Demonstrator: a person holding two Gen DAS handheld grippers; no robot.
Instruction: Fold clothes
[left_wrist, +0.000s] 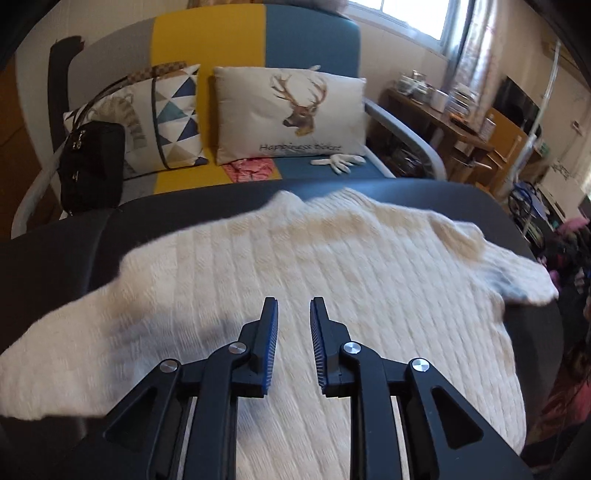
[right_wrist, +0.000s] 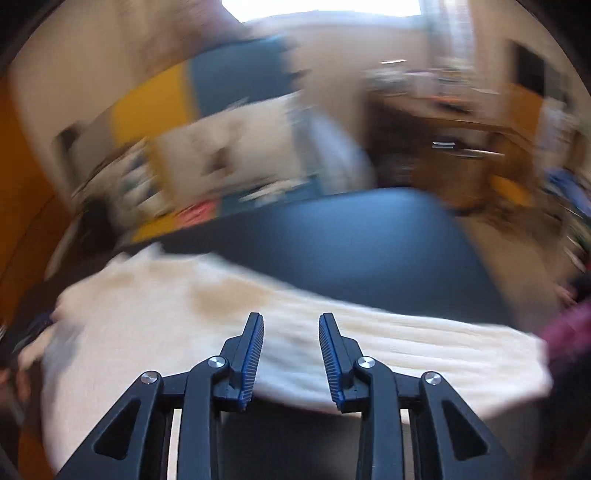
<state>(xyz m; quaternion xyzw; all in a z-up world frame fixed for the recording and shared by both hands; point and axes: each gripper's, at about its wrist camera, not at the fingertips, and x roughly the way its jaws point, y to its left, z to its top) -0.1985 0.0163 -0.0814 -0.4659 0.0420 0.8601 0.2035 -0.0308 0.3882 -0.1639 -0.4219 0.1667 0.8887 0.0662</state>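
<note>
A cream knitted sweater (left_wrist: 295, 266) lies spread flat on a dark table (left_wrist: 424, 192), sleeves reaching out to both sides. My left gripper (left_wrist: 293, 304) is open and empty, hovering over the sweater's body. In the blurred right wrist view the same sweater (right_wrist: 155, 314) lies on the table (right_wrist: 351, 243), with one sleeve stretching right. My right gripper (right_wrist: 291, 319) is open and empty above that sleeve.
Behind the table stands a grey, yellow and blue sofa (left_wrist: 310, 40) with a deer pillow (left_wrist: 291, 110), a patterned pillow (left_wrist: 173, 118), a black handbag (left_wrist: 92, 166), a pink cloth (left_wrist: 251, 170) and white gloves (left_wrist: 340, 162). A cluttered wooden desk (left_wrist: 443, 114) stands at right.
</note>
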